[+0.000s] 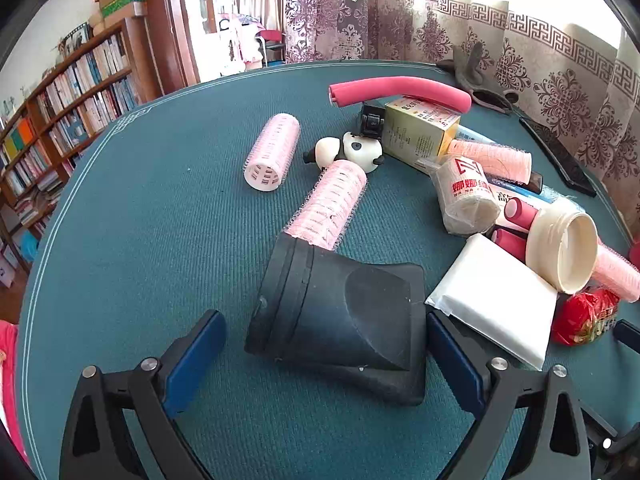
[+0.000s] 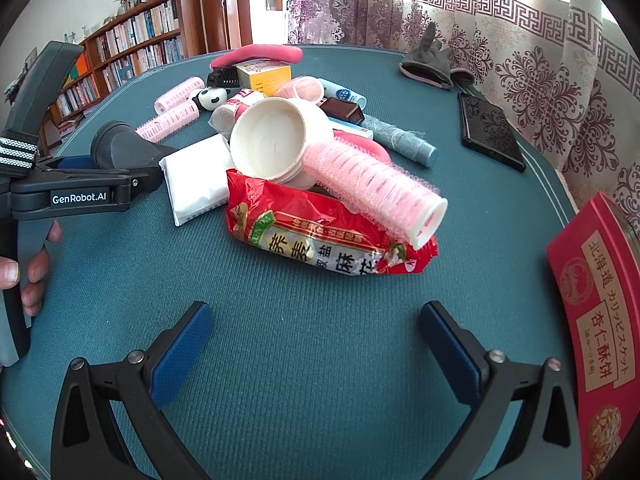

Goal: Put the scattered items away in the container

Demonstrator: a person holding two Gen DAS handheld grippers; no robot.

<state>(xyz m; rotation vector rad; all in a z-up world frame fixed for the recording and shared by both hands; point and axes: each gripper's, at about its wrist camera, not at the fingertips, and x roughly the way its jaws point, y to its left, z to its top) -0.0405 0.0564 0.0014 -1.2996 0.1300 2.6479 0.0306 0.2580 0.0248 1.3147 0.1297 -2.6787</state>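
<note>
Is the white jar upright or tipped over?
Tipped. The white jar lies on its side atop the pile, its open mouth facing the right tool's camera, with no lid on it. It looks empty inside; a pink roller leans against it.

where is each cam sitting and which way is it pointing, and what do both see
Left wrist: on the left gripper, looking along its open jaws at the black nozzle between them, clutter behind.
Right wrist: on the right gripper, open jaws over bare green tablecloth, facing the red snack bag; the left gripper and the person's left hand show at the left edge.
Shared: nozzle, white jar, snack bag, pink rollers.
</note>
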